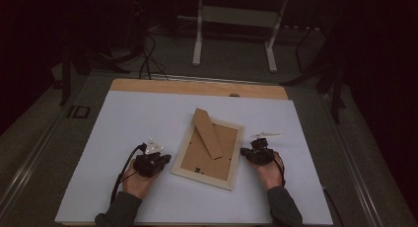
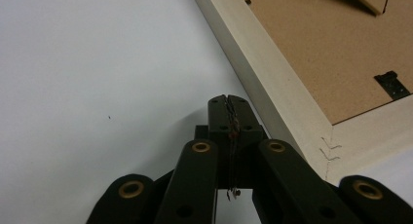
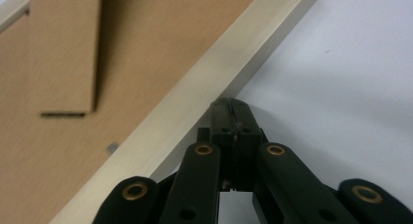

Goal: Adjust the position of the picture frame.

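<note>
I counted one picture frame [image 1: 208, 151] lying face down with one stand flap [image 1: 207, 133] on its back, and two grippers, one at either side of that frame.

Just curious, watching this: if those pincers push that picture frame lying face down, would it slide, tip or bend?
The picture frame lies flat on the smooth white table, so it would probably slide, not tip. Its wooden rim looks stiff and fairly light. The cardboard stand sticking up from the back seems the flimsiest part.
</note>
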`<state>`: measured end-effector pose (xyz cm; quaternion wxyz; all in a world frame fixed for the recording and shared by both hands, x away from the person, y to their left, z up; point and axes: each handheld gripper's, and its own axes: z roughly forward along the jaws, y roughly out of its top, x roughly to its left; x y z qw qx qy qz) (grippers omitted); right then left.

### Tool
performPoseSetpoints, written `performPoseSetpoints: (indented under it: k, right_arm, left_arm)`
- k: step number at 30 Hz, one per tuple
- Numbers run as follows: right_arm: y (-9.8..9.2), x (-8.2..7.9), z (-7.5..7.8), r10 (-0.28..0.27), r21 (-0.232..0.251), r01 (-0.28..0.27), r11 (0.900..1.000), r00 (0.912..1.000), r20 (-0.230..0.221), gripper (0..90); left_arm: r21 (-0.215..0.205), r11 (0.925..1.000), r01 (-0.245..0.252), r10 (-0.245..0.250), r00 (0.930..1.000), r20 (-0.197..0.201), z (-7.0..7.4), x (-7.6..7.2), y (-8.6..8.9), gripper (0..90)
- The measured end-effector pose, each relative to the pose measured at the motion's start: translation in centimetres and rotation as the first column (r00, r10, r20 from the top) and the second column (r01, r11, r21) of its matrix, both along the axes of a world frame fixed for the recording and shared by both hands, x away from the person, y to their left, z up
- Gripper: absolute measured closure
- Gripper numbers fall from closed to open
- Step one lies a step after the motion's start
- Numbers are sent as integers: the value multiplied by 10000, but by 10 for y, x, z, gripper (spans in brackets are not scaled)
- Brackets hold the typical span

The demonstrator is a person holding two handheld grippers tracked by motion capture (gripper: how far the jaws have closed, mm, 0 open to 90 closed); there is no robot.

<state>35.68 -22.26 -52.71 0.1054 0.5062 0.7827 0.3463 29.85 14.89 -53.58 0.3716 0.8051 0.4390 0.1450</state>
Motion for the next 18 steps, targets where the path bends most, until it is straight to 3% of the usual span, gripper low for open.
performPoseSetpoints:
  k: [7, 18]
  right_arm:
    - [12, -11, 1, 540, -185, -540, 9984, 9985, 22, 899]
    - [22, -15, 1, 715, -347, -715, 9968, 9974, -6, 900]
  left_arm:
    - [25, 9999, 158, -158, 9998, -88, -2, 0, -2, 900]
    - [-5, 10000, 3, -3, 9999, -131, -2, 0, 0, 900]
